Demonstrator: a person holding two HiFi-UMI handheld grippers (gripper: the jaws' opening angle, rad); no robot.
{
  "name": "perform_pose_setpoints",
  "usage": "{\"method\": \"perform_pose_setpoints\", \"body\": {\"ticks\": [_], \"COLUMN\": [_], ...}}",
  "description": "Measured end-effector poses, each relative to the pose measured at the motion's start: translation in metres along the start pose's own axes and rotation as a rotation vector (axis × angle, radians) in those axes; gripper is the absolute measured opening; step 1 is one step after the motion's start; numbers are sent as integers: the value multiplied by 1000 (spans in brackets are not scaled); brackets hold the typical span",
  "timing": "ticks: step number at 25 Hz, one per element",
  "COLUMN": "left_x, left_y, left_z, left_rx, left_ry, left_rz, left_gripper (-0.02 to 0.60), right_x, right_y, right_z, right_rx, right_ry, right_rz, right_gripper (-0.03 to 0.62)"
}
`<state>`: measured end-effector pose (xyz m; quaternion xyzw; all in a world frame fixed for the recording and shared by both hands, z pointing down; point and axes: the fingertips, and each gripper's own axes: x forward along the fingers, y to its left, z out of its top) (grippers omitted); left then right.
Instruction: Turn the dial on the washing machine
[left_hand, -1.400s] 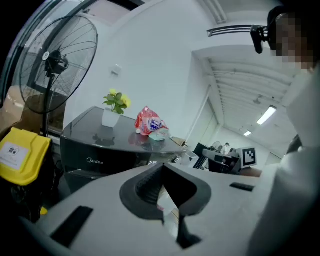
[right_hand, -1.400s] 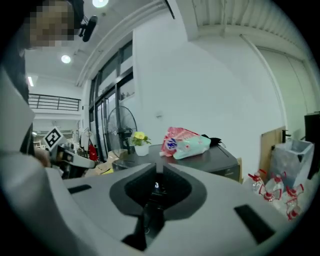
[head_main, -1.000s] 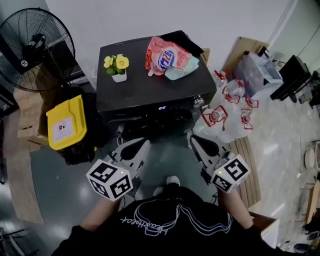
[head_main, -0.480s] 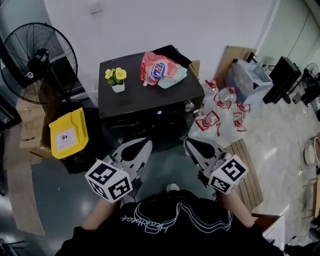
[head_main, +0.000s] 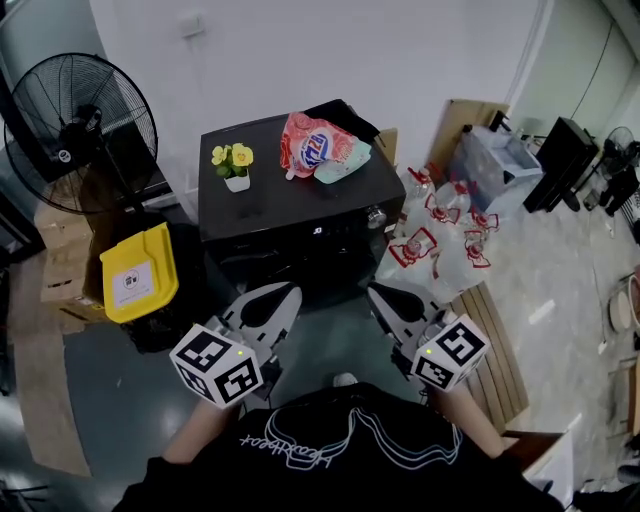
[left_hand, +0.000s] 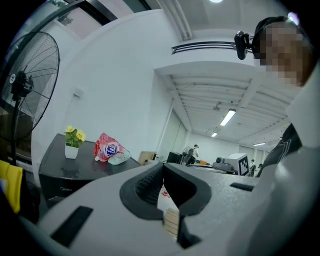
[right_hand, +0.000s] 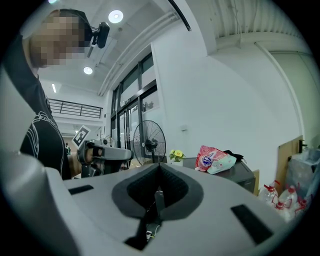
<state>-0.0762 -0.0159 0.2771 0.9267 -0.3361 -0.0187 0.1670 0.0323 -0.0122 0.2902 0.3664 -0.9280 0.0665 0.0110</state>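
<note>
A: Dial (head_main: 375, 213): located where?
B: At the right end of the front panel of the black washing machine (head_main: 290, 195), near the water bottles (head_main: 440, 235).
A: Left gripper (head_main: 290, 292)?
B: Low in front of the machine, well apart from the dial; jaws closed tip to tip, gripping nothing.
A: Right gripper (head_main: 375, 292)?
B: Also closed and empty, below the dial, not touching it.
A: On the lid?
B: Potted yellow flowers (head_main: 233, 160) at left; red detergent pouch (head_main: 315, 140) towards the rear.
</note>
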Motion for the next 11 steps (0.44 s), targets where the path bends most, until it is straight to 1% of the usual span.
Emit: {"method": "perform_pose_setpoints", "body": {"ticks": [11], "left_x": [5], "left_y": [7], "left_z": [-12], "left_rx": [-25], "left_ry": [20], "left_rz": [8], "left_gripper": [5], "right_x": [0], "right_y": [-8], "right_z": [-15], "right_rx": [14], "right_ry": [11], "right_rz": [-15], "right_gripper": [4]}}
